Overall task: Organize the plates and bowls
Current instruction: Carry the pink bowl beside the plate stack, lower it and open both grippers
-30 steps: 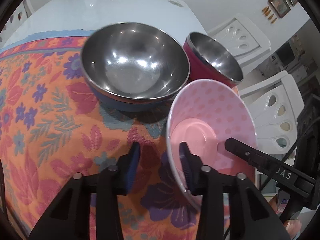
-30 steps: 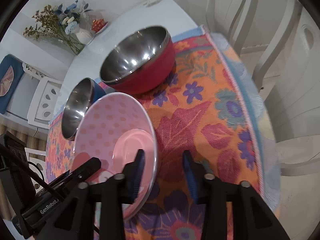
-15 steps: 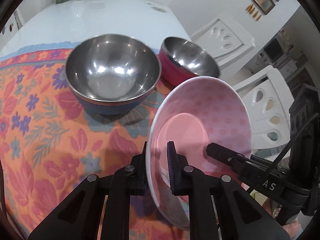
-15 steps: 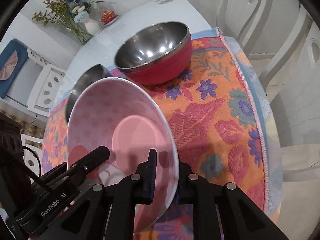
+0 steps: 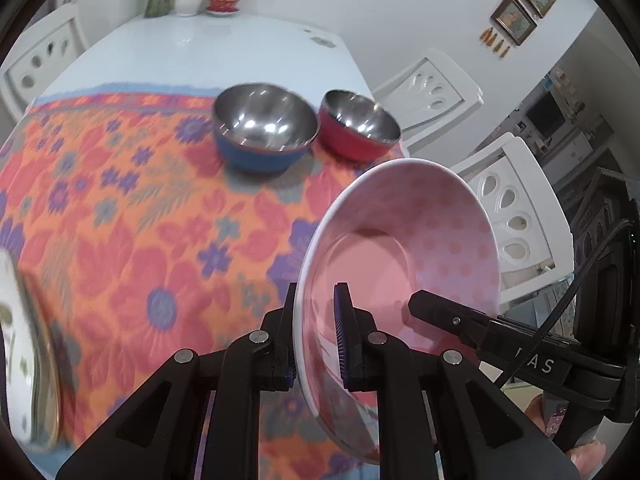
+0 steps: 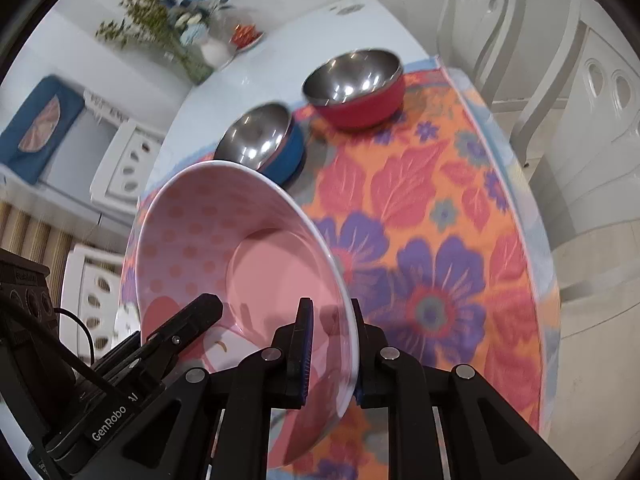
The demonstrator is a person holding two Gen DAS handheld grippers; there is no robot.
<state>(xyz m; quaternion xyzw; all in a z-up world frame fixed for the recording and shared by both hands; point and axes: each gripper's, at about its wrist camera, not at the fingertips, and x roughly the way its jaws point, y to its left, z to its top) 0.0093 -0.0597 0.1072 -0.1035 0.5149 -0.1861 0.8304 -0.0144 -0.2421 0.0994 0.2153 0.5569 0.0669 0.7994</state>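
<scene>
A pink dotted bowl [image 5: 424,240] is held off the table, tilted, by both grippers. My left gripper [image 5: 316,320] is shut on its left rim. My right gripper [image 6: 330,336] is shut on its right rim; the bowl also shows in the right wrist view [image 6: 224,248]. A steel bowl with a blue outside [image 5: 262,130] and a steel bowl with a red outside [image 5: 358,126] stand side by side at the far edge of the flowered cloth [image 5: 140,220]. They also show in the right wrist view, blue [image 6: 260,140] and red [image 6: 354,88].
A white plate with a leaf pattern [image 5: 20,340] sits at the near left. White chairs [image 5: 516,216] stand along the right side of the table. A vase with flowers [image 6: 188,40] and a small red dish [image 5: 222,0] stand at the far end.
Both grippers have lifted the pink bowl up and pulled it back toward me, away from the two steel bowls. The leaf-pattern plate has come into view at the left.
</scene>
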